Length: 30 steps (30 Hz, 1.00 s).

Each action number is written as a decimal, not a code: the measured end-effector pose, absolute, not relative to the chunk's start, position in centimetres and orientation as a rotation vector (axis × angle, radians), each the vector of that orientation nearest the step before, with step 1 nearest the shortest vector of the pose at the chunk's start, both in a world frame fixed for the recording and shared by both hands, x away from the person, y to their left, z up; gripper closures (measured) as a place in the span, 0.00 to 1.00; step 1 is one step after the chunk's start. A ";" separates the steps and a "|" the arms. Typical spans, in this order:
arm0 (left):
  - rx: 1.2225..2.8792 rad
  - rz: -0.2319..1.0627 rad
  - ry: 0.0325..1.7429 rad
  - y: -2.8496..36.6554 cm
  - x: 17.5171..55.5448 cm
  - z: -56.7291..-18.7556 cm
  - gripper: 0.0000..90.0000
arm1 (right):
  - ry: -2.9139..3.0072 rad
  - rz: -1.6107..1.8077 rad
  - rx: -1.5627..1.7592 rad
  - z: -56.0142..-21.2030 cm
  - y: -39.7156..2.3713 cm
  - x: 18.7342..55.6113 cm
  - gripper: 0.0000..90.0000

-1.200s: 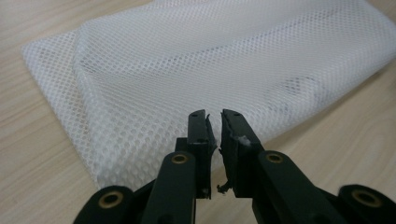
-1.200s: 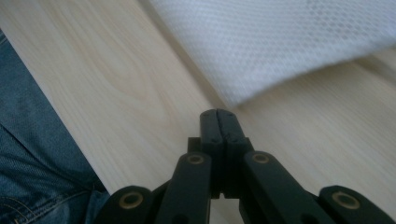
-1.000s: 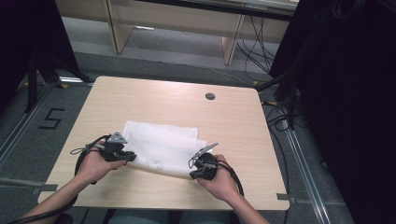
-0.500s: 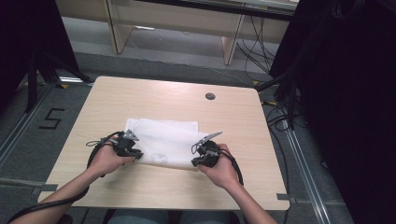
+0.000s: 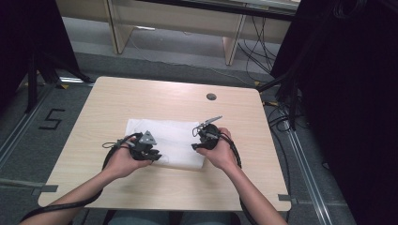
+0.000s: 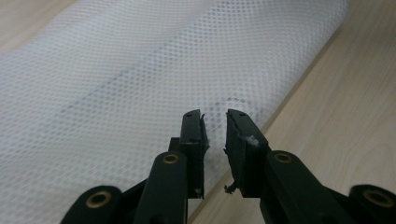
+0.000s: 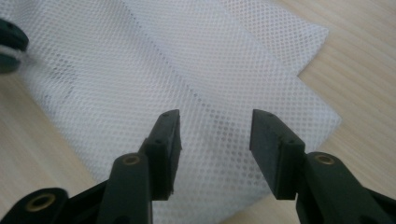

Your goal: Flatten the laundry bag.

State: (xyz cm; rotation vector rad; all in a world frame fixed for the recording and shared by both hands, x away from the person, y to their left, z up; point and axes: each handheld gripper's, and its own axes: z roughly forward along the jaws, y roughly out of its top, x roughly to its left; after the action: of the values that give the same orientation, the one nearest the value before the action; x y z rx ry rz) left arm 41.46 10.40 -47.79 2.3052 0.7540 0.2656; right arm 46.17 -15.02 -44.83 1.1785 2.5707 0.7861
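One folded white mesh cloth [image 5: 171, 140]

My white mesh cloth [image 5: 171, 143] lies folded flat in a rectangle on the near middle of the table, its layered corners slightly offset.

Bare table [image 5: 141, 98] lies open all around my hands; across the upper frame only a small round grommet [image 5: 211, 96] at upper right interrupts it. The flat white mesh cloth [image 5: 176, 136] between my hands blocks nothing.
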 end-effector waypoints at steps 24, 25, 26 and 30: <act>2.354 0.258 0.657 8.3 42.2 -50.3 0.83 | 2.647 0.676 1.110 -47.0 -11.1 53.5 0.42; 2.354 0.258 0.657 8.3 42.2 -50.3 0.83 | 2.647 0.676 1.110 -47.0 -11.1 53.5 0.42; 2.368 0.264 0.635 8.4 42.2 -50.2 0.84 | 2.656 0.673 1.095 -47.4 -10.9 53.8 0.42; 2.367 0.258 0.642 8.4 42.2 -50.3 0.84 | 2.665 0.656 1.093 -48.0 -10.7 54.2 0.42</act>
State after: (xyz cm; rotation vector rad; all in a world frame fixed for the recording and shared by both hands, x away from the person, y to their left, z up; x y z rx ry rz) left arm 42.22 8.40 -50.27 2.3671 0.6424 0.2577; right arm 54.25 -10.68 -48.04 1.0934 2.6649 0.6564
